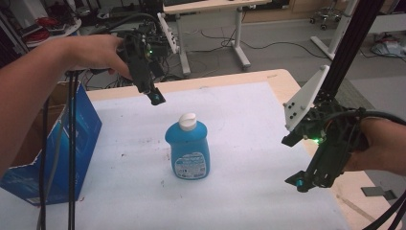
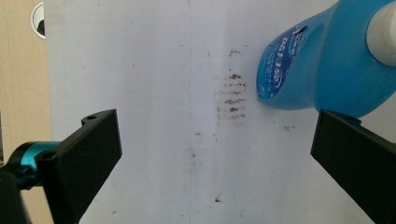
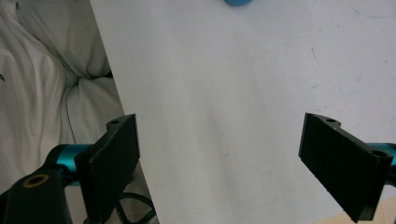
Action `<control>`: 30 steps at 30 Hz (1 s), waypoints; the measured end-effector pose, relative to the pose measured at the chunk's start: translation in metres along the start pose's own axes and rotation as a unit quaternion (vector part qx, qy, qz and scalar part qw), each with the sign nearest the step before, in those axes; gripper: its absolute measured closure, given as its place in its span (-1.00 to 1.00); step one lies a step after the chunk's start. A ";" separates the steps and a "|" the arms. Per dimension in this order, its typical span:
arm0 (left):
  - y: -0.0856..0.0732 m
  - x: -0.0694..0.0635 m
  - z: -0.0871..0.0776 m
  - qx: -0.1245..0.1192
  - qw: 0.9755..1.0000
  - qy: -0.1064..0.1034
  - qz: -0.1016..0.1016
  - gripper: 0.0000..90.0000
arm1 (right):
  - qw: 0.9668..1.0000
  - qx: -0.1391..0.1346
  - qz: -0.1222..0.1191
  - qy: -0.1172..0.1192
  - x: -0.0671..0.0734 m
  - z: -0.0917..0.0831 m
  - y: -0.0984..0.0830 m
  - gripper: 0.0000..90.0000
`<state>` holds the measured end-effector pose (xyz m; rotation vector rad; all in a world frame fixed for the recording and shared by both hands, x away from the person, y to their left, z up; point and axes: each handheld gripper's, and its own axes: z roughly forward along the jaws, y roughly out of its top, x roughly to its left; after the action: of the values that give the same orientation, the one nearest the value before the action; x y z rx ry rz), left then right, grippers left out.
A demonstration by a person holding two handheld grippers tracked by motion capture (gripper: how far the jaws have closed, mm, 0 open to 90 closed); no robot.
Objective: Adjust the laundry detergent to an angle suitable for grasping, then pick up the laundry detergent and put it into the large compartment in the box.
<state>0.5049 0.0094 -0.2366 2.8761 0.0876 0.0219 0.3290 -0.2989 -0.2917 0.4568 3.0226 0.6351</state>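
A blue bottle point(image 1: 188, 151) with a white cap stands upright in the middle of the white sheet point(image 1: 239, 143). My left gripper point(image 1: 154, 97) hangs above and behind the bottle, pointing down, jaws wide apart with nothing between them. In the left gripper view the bottle point(image 2: 322, 65) lies at the upper right, beyond the open left gripper point(image 2: 215, 158). My right gripper point(image 1: 299, 183) hovers over the sheet's right edge, well to the right of the bottle. In the right gripper view the open right gripper point(image 3: 219, 158) frames bare sheet, and a sliver of the bottle point(image 3: 238, 2) shows at the top edge.
An open blue cardboard box point(image 1: 52, 153) stands at the table's left edge, with cables hanging in front of it. The wooden table point(image 1: 282, 79) shows around the sheet. A black frame post point(image 1: 356, 33) rises at the right. Dark smudges point(image 2: 232, 95) mark the sheet.
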 end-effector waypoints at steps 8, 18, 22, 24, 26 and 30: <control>0.001 -0.002 -0.001 0.001 1.000 0.003 -0.001 -0.96 | 1.000 -0.005 -0.001 0.000 0.001 -0.001 0.001 -0.74; 0.001 -0.007 -0.006 0.003 1.000 0.001 -0.006 -0.96 | 1.000 -0.006 0.000 -0.003 0.000 0.000 0.002 -0.74; 0.003 -0.011 -0.009 0.005 1.000 0.001 -0.003 -0.96 | 1.000 -0.007 -0.003 -0.002 -0.001 0.001 0.003 -0.74; 0.004 -0.014 -0.011 0.000 1.000 0.000 -0.003 -0.96 | 1.000 -0.009 -0.003 -0.001 -0.001 0.002 0.003 -0.74; 0.005 -0.018 -0.014 -0.002 1.000 0.003 -0.002 -0.96 | 1.000 -0.008 -0.004 -0.001 -0.001 0.003 0.003 -0.74; 0.008 -0.027 -0.019 -0.003 1.000 0.004 0.004 -0.96 | 1.000 -0.009 -0.008 0.000 -0.001 0.004 0.004 -0.74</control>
<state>0.4783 0.0047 -0.2162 2.8712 0.0763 0.0362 0.3317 -0.2942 -0.2936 0.4308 3.0153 0.6596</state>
